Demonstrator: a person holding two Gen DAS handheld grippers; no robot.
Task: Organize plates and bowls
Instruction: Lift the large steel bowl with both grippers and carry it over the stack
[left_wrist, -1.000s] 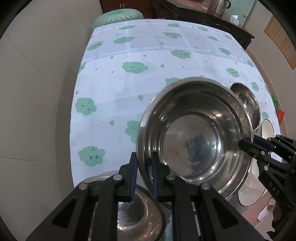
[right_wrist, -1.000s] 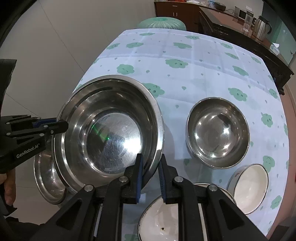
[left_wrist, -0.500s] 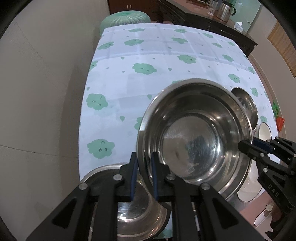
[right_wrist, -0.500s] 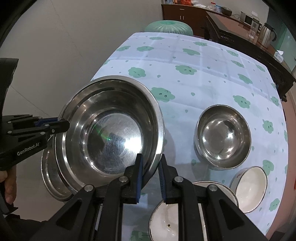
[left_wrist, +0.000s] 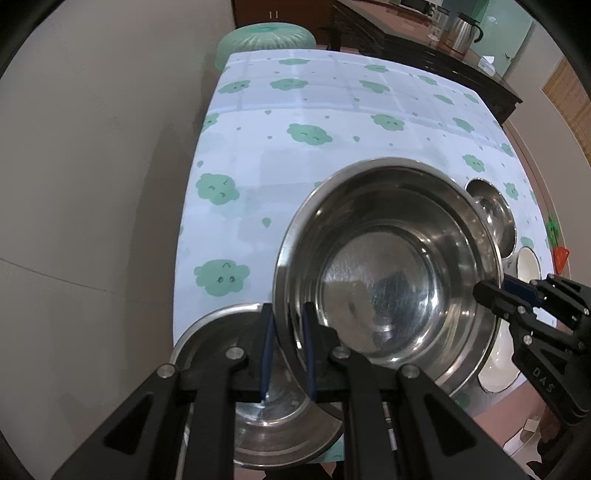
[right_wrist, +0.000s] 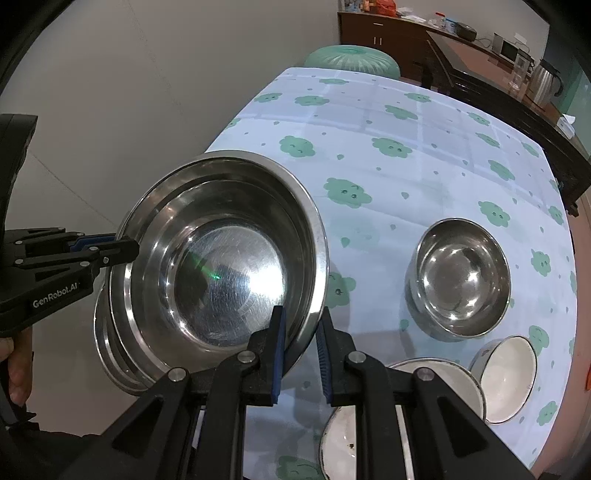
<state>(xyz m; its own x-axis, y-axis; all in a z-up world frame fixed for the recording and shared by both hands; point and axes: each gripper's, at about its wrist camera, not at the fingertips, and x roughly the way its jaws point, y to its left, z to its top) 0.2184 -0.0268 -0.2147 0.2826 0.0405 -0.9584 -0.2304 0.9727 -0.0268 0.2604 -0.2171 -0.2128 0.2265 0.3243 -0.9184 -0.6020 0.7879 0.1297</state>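
A large steel bowl (left_wrist: 388, 269) (right_wrist: 221, 258) hangs in the air, held by both grippers on opposite rims. My left gripper (left_wrist: 287, 321) (right_wrist: 122, 247) is shut on its left rim. My right gripper (right_wrist: 300, 321) (left_wrist: 491, 291) is shut on its right rim. Right beneath it a second large steel bowl (left_wrist: 266, 417) (right_wrist: 110, 350) sits at the table's near left corner. A smaller steel bowl (right_wrist: 460, 277) (left_wrist: 495, 218) sits to the right. Two white enamel bowls (right_wrist: 506, 373) (right_wrist: 340, 435) stand at the near right.
The table wears a pale blue cloth with green cloud prints (right_wrist: 406, 147). A green stool (right_wrist: 351, 59) stands at its far end. A dark sideboard with a steel kettle (right_wrist: 546, 79) runs along the back right. The floor lies to the left.
Both grippers have carried the large steel bowl leftward, so that it is now over the second large bowl at the table's near left corner. Both grips are unchanged.
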